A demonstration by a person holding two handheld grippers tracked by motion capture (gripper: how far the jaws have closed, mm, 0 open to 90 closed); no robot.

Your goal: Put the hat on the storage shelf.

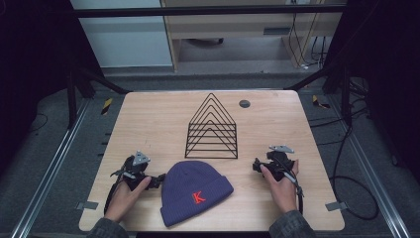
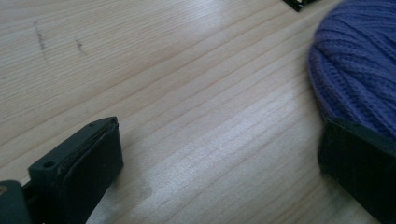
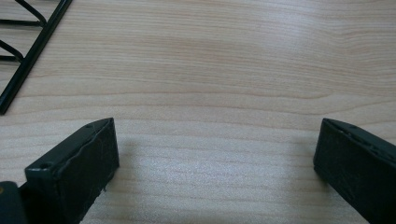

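Observation:
A purple knit beanie (image 1: 195, 191) with a red letter K lies flat near the table's front edge, between the two hands. My left gripper (image 1: 157, 180) rests on the wood just left of the beanie (image 2: 357, 74), open, with bare table between its jaws; the right jaw's tip sits at the hat's edge. My right gripper (image 1: 258, 165) lies to the right of the beanie, open, jaws wide over bare wood (image 3: 215, 140). A black wire rack (image 1: 212, 129) shaped like stacked triangles stands behind the hat; its corner (image 3: 28, 51) shows in the right gripper view.
The wooden table (image 1: 148, 119) carries a small round dark disc (image 1: 244, 103) at the back right. Black frame bars and cables run around the table. Bare wood lies at the back left and along both sides.

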